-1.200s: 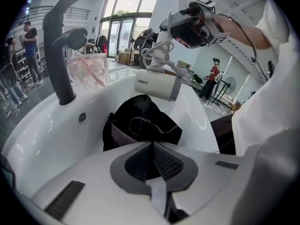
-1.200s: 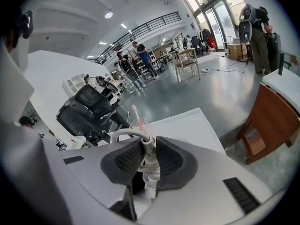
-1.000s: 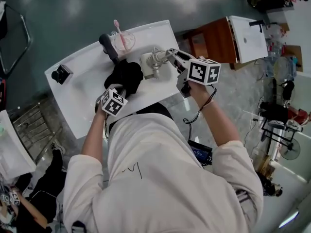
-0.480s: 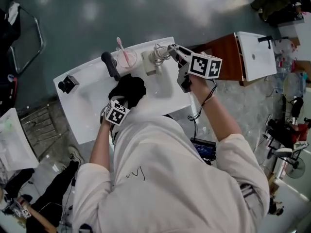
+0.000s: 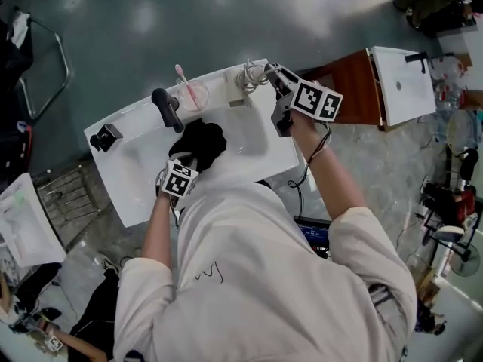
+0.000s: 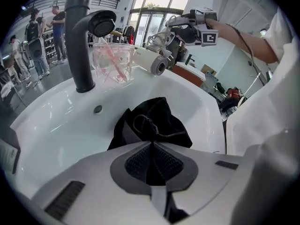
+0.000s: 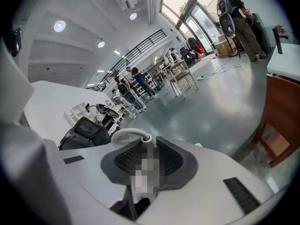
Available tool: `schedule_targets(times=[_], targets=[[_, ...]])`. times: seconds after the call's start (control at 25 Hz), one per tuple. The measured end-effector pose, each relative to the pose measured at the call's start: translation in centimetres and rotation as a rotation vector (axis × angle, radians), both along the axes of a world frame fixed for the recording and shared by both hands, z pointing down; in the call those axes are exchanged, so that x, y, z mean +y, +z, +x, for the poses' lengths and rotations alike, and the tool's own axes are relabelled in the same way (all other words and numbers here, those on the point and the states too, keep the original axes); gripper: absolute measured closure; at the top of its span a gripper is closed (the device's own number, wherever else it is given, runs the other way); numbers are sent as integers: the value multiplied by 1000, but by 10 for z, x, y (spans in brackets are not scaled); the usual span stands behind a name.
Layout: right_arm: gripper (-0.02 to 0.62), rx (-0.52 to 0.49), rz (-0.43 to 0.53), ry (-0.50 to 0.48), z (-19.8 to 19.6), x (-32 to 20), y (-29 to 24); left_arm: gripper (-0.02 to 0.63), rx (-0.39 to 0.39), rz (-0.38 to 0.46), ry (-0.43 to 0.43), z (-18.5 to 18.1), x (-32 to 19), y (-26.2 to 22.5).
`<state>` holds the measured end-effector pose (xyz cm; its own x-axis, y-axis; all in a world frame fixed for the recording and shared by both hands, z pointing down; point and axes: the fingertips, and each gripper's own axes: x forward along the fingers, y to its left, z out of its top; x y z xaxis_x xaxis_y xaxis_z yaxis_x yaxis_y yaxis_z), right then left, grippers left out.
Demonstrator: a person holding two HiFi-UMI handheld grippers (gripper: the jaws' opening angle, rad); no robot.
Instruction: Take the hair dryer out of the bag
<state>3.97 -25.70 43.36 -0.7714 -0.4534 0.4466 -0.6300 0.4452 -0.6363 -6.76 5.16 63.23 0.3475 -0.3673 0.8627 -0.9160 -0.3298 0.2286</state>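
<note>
The white hair dryer (image 5: 240,84) with its coiled cord is out of the bag, at the far rim of the white sink (image 5: 136,179). My right gripper (image 5: 270,74) is shut on its handle end; a white cord loop (image 7: 125,134) curls out just beyond the jaws. In the left gripper view the dryer's barrel (image 6: 151,61) shows beside the cup, with the right gripper (image 6: 197,21) above it. The black drawstring bag (image 5: 202,138) lies crumpled in the basin. My left gripper (image 5: 190,159) is shut on the bag's near edge (image 6: 152,123).
A black faucet (image 5: 167,108) stands at the back of the basin, with a clear cup holding a pink toothbrush (image 5: 191,93) beside it. A small black object (image 5: 106,136) sits on the sink's left end. A brown cabinet (image 5: 353,81) stands to the right.
My right gripper has carried the hair dryer away from the bag toward the sink's far rim. The left gripper has stayed on the bag.
</note>
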Motion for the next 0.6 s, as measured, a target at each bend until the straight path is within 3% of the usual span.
schedule_targets(times=[0.32, 0.6], targets=[[525, -76, -21, 151, 38, -10, 20, 581, -7, 7, 7, 0, -6, -1], [528, -94, -6, 236, 58, -9, 30, 581, -18, -48, 21, 3, 1, 7]])
